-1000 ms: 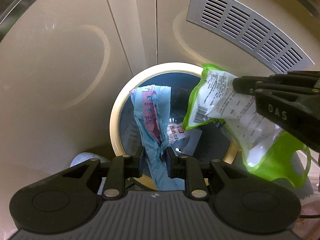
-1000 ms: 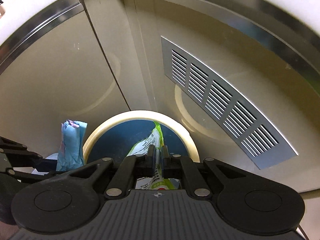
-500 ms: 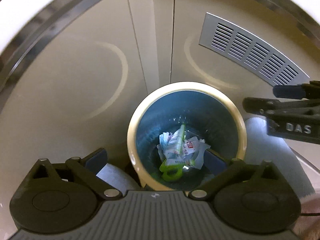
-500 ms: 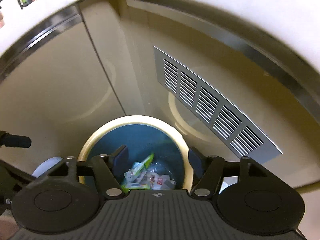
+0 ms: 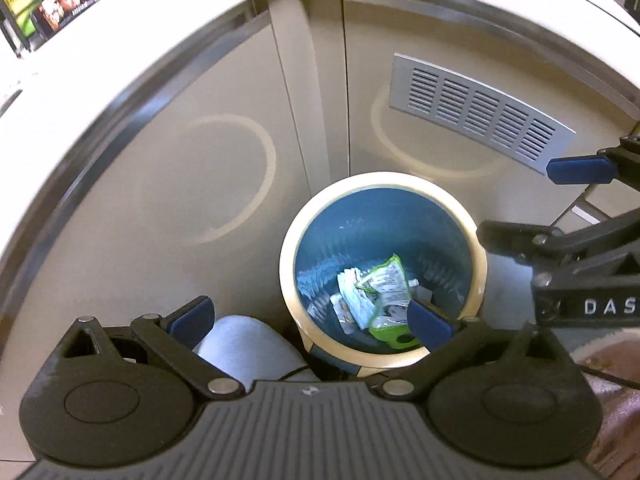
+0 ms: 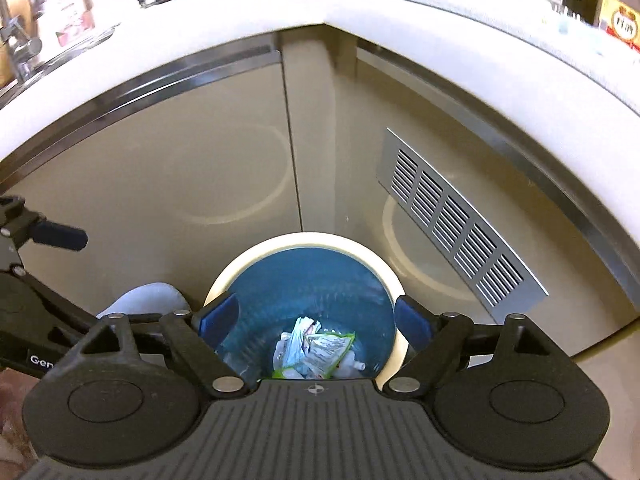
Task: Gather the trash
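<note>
A round bin with a cream rim and a blue liner stands on the floor in a cabinet corner. At its bottom lie a green-edged pouch and a pale blue wrapper among other scraps. My left gripper hangs above the bin's near edge, open and empty. The right gripper reaches in from the right, clear of the bin. In the right wrist view the right gripper straddles the bin rim from above, jaws still opening, with nothing between them. The pouch lies far below.
Beige cabinet doors meet in a corner behind the bin, with a metal vent grille on the right door. A white countertop overhangs them, with jars and packets on it. A pale grey-blue rounded object sits left of the bin.
Both grippers were shut on wrappers over the bin, then opened. The blue wrapper and the green pouch now lie in the bin. Both grippers have risen and drawn back.
</note>
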A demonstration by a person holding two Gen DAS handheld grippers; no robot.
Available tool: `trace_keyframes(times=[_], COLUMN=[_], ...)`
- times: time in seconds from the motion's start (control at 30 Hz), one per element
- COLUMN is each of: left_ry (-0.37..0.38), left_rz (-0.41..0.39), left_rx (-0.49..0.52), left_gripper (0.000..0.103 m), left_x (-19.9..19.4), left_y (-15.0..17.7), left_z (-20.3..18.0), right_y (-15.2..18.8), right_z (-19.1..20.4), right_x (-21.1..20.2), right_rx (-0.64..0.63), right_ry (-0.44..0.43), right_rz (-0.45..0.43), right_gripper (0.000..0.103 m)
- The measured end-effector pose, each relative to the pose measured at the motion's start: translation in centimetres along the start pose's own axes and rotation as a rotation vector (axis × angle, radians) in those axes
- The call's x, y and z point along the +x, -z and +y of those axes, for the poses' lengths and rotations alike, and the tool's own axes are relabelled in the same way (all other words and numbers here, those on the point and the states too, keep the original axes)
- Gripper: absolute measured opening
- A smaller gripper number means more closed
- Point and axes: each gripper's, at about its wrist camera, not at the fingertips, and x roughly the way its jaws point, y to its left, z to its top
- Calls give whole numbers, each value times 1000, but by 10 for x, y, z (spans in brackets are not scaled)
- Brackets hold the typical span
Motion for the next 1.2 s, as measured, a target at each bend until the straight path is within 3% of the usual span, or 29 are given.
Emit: trace_keyframes(times=[0.4, 1.2], left_ry=[-27, -28], left_rz=[-52, -62], left_rx=[1, 9], left_gripper=[103, 103], left_x=[-21, -18], left_y=[10, 9], left_z=[-7, -9], right_y=[15, 16], right_z=[0, 5], right_x=[-35, -37], right_rx=[-6, -24], right_ry=[51, 62], right_rz=[-88, -89], right_gripper=[88, 89])
